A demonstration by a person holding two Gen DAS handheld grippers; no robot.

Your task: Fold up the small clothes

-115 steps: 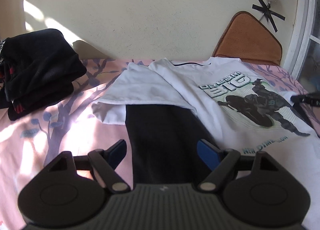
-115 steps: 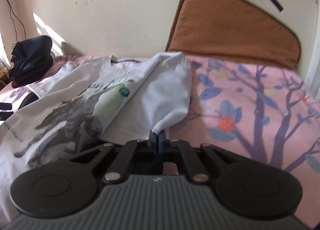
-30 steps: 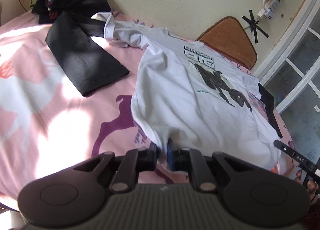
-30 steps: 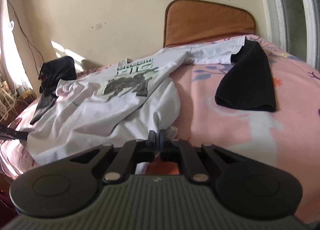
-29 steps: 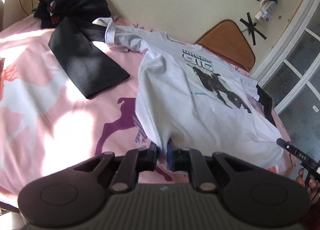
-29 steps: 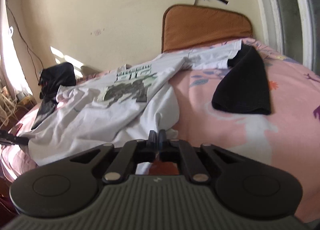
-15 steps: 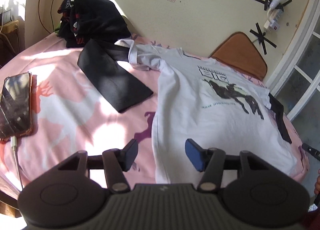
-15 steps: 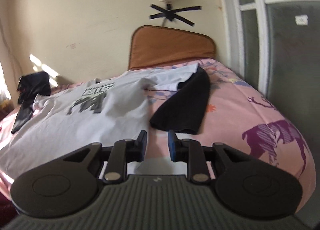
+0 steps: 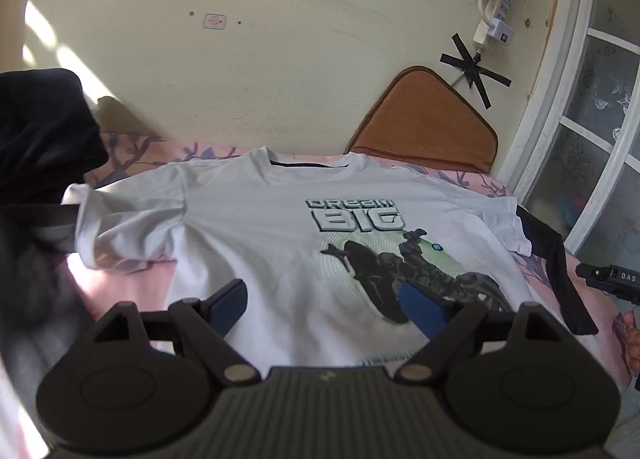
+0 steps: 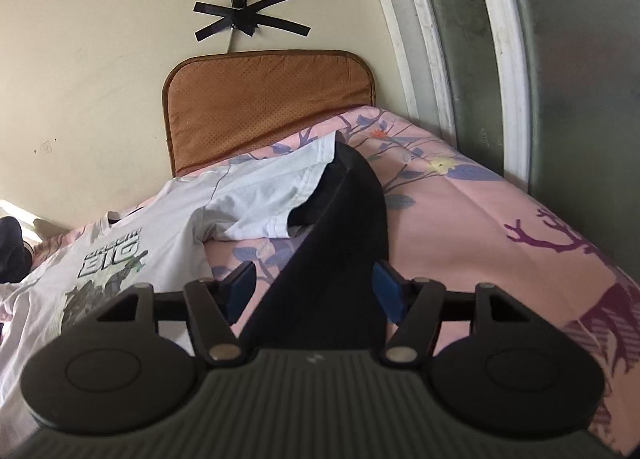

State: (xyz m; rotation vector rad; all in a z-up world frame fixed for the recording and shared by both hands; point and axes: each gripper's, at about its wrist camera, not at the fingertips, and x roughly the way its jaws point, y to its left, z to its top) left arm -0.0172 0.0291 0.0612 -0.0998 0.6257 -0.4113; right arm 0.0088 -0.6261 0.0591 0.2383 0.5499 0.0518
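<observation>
A white T-shirt (image 9: 280, 227) with a "DREAM BIG" print lies spread flat, face up, on the pink bed; it also shows in the right wrist view (image 10: 168, 235). It has black long sleeves: the right one (image 10: 336, 259) runs out from under the white short sleeve, the left one (image 9: 28, 259) lies blurred at the left edge. My left gripper (image 9: 326, 305) is open above the shirt's lower body. My right gripper (image 10: 314, 289) is open, its jaws either side of the black right sleeve.
The pink tree-print bedsheet (image 10: 500, 235) covers the bed. A brown cushion (image 10: 264, 103) leans on the wall at the head. A dark clothes pile (image 9: 40, 131) sits far left. A window frame (image 10: 440, 39) stands to the right. A power strip (image 9: 494, 15) hangs on the wall.
Both grippers let go of the shirt's hem and opened. The left moved forward over the shirt body; the right moved forward over the black right sleeve.
</observation>
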